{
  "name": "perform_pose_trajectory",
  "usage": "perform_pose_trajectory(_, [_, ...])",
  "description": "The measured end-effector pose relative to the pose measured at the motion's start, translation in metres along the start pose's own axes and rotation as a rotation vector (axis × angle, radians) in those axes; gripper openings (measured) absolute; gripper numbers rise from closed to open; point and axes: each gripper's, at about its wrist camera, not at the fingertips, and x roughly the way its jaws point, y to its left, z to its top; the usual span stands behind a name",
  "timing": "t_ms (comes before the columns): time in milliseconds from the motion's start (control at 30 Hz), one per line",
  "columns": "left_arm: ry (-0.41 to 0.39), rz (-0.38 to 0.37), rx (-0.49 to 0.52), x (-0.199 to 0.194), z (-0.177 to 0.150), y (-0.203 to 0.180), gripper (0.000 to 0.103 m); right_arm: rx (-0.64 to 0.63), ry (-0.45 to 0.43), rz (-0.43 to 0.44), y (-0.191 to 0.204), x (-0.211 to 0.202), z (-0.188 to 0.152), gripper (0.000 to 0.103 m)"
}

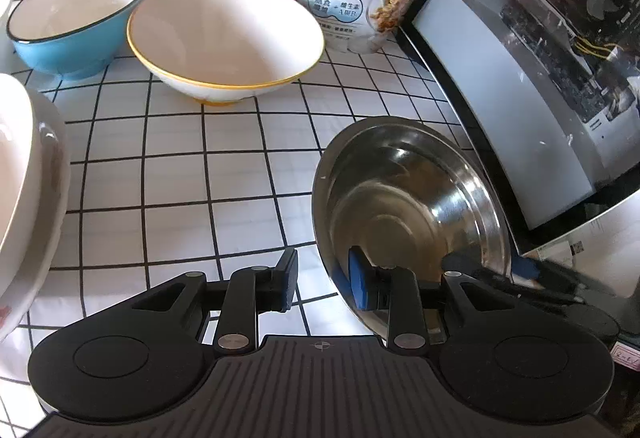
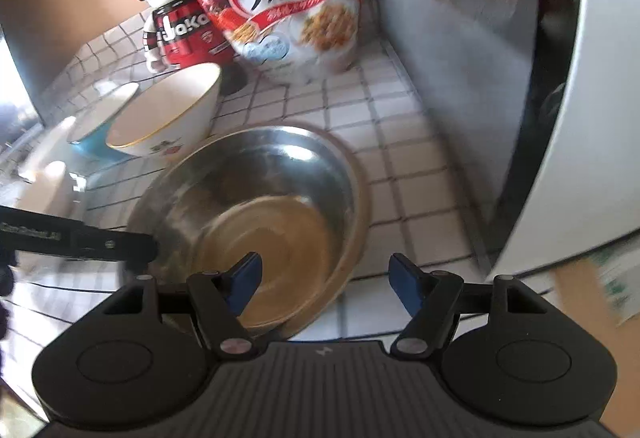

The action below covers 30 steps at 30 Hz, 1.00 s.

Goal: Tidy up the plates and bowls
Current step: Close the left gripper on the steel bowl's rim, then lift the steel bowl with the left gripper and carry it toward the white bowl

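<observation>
Steel bowl lower right, rim straddled by left hand-held gripper, pads apart; right hand-held gripper released, straddling near rim for handover.

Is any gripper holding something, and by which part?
Nothing is gripped. The left gripper straddles the steel bowl rim with a gap; the right gripper is open.

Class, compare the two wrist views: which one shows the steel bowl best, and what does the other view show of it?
The right wrist view: the steel bowl sits whole on the tiled counter, rim and inside visible, though slightly blurred. The left wrist view shows the steel bowl sharper but seen steeply from the side, with the left tongs straddling its near rim and hiding part.
</observation>
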Motion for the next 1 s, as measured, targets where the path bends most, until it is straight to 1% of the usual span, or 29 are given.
perform_pose_trajectory(67, [0.005, -0.009, -0.015, 0.003, 0.0, 0.002, 0.031, 0.037, 0.016, 0.034, -0.002, 0.004, -0.002, 0.071])
perform_pose_trajectory(133, [0.013, -0.018, -0.039, 0.009, 0.001, 0.004, 0.032, 0.069, 0.033, 0.026, -0.005, 0.009, -0.005, 0.071])
perform_pose_trajectory(167, [0.019, -0.022, -0.051, 0.012, 0.001, 0.004, 0.032, 0.072, 0.016, 0.028, -0.005, 0.008, -0.006, 0.073])
perform_pose_trajectory(267, [0.037, -0.029, -0.088, 0.021, 0.0, 0.006, 0.035, 0.071, 0.018, 0.021, -0.004, 0.009, -0.007, 0.074])
perform_pose_trajectory(300, [0.041, -0.028, -0.095, 0.023, -0.001, 0.006, 0.036, 0.072, 0.018, 0.022, -0.003, 0.01, -0.007, 0.075])
perform_pose_trajectory(367, [0.047, -0.025, -0.104, 0.027, -0.002, 0.005, 0.037, 0.067, 0.013, 0.033, -0.002, 0.011, -0.008, 0.081])
perform_pose_trajectory(467, [0.044, -0.021, -0.096, 0.029, -0.002, 0.003, 0.036, 0.057, 0.014, 0.033, 0.001, 0.013, -0.009, 0.085])
perform_pose_trajectory(533, [0.043, -0.019, -0.086, 0.03, -0.002, 0.002, 0.036, 0.081, 0.016, 0.039, -0.001, 0.012, -0.008, 0.086])
perform_pose_trajectory(600, [0.04, -0.021, -0.074, 0.03, -0.003, 0.002, 0.036, 0.126, 0.028, 0.064, -0.006, 0.013, -0.005, 0.09])
perform_pose_trajectory(667, [0.03, -0.026, -0.058, 0.03, -0.003, 0.001, 0.036, 0.185, 0.047, 0.115, -0.015, 0.013, -0.001, 0.095])
perform_pose_trajectory(733, [0.018, -0.033, -0.041, 0.03, -0.005, 0.001, 0.036, 0.207, 0.069, 0.156, -0.021, 0.014, 0.002, 0.098])
perform_pose_trajectory(800, [0.006, -0.045, -0.041, 0.03, -0.006, 0.002, 0.036, 0.189, 0.09, 0.182, -0.022, 0.015, 0.004, 0.099])
perform_pose_trajectory(867, [-0.008, -0.054, -0.074, 0.03, -0.008, 0.005, 0.036, 0.177, 0.089, 0.186, -0.021, 0.015, 0.003, 0.099])
perform_pose_trajectory(933, [-0.019, -0.052, -0.093, 0.03, -0.009, 0.006, 0.036, 0.155, 0.081, 0.173, -0.016, 0.015, 0.001, 0.099])
perform_pose_trajectory(1000, [-0.023, -0.032, -0.058, 0.03, -0.01, 0.001, 0.036, 0.119, 0.067, 0.142, -0.009, 0.015, -0.001, 0.099])
